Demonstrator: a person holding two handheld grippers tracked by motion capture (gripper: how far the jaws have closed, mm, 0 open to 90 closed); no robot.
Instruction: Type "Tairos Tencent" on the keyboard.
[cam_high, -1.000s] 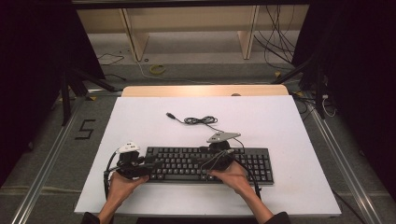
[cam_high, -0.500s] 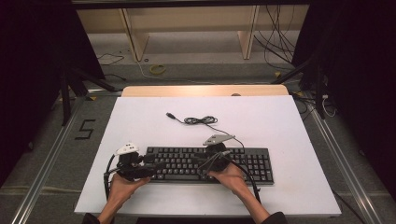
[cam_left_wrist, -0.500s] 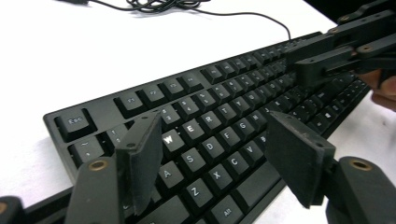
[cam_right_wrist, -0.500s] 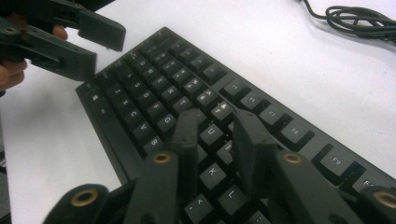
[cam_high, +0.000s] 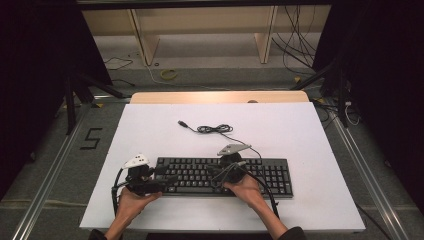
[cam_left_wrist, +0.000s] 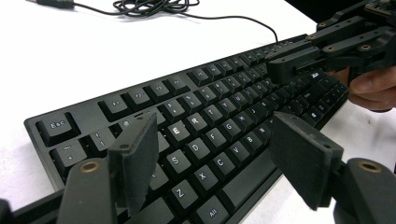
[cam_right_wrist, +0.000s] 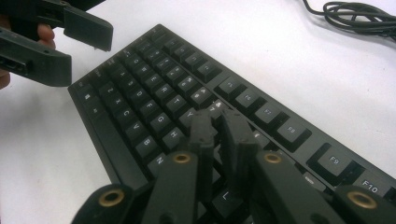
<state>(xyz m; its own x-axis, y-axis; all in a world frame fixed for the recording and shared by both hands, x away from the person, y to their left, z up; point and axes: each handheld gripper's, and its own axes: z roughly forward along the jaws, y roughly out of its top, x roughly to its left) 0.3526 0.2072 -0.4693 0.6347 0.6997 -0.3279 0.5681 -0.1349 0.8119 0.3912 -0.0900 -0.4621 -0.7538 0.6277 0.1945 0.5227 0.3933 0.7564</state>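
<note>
A black keyboard (cam_high: 222, 176) lies across the near half of the white table (cam_high: 300, 130), and its cable (cam_high: 215, 129) runs off to a loose coil farther back. The person works it from both ends. Over the last second the two tools have swapped roles. The left gripper (cam_left_wrist: 210, 154), at the keyboard's left end, has just been opening; its jaws now stand wide apart above the letter keys, released, with nothing between them but the keys below. The right gripper (cam_right_wrist: 217, 126), over the middle of the board, has just been closing, and its jaws are now nearly together, a thin slit left between the tips, which point down at the keys around the upper letter row. I cannot tell whether the tips press a key or hover just above it.

Neither hand has shifted much; the keyboard sits where it did a second ago. To me this reads as typing with a pinched tip: the right side is set to poke a key while the left backs off.
</note>
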